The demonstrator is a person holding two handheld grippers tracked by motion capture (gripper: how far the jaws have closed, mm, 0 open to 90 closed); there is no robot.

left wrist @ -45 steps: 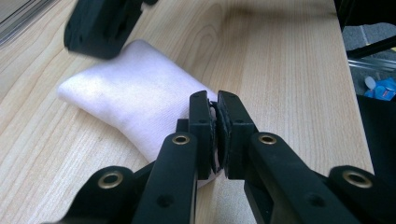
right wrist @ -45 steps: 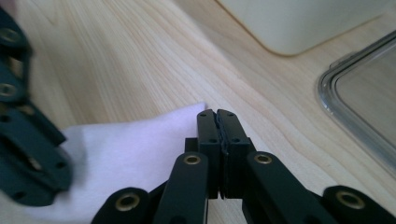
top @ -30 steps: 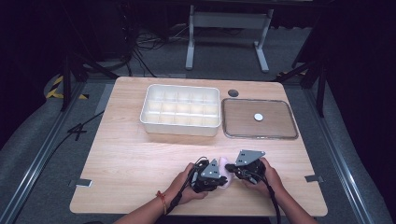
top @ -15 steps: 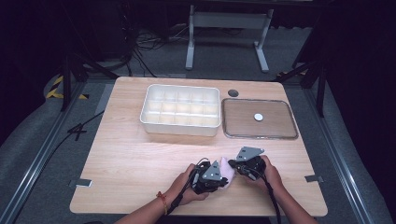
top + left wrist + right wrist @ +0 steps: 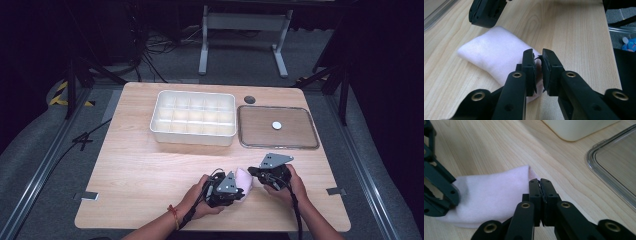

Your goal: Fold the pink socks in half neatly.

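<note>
Barely anything has shifted since the earlier frame: both hands sit at the near edge of the table, and the left gripper's [image 5: 239, 186] jaws have just been parting a little, a narrow gap now showing between the pads with the edge of the pink cloth [image 5: 496, 58] in it. Whether those pads press on the fabric I cannot tell. One folded pink cloth [image 5: 244, 178] lies flat on the wood between the two grippers, touching both. The right gripper [image 5: 540, 185] is clenched, its jaws pressed together at the cloth's [image 5: 491, 196] near corner; whether fabric is pinched between them is hidden. Two grippers, two hands, one cloth. Farther back stands one white divided tray [image 5: 194, 134], its compartments in three rows. Just beside it on the right lies one clear lid [image 5: 278, 144] with one small white disc [image 5: 276, 125] on it. Near the far edge sits one dark round hole [image 5: 249, 99] in the table [image 5: 135, 175]
</note>
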